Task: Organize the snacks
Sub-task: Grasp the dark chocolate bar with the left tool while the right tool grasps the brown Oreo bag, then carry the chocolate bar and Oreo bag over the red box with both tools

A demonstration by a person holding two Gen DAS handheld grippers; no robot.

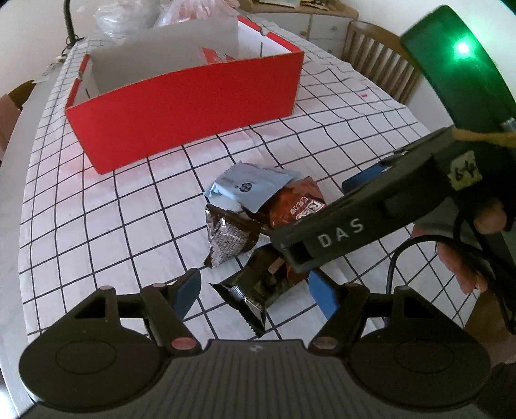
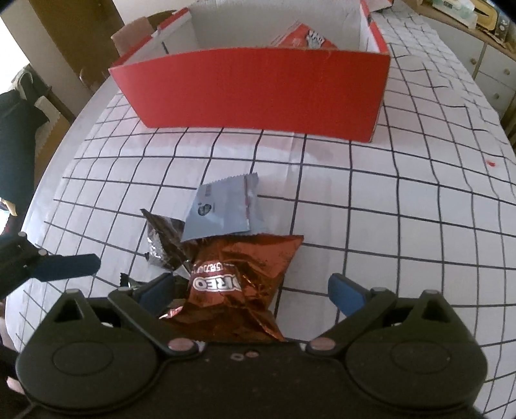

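Note:
Several snack packets lie heaped on the grid-pattern tablecloth. My left gripper is open, its blue fingers on either side of a dark packet without pressing it. A checkered brown packet, a light blue packet and a copper Oreo packet lie just beyond. My right gripper is open astride the Oreo packet; its body crosses the left wrist view. The light blue packet lies farther off. Behind stands a red box holding a red packet.
A wooden chair stands at the table's far right edge and plastic bags lie behind the box. A person's hand holds the right gripper. Drawers line the wall. One blue finger of the left gripper shows at left.

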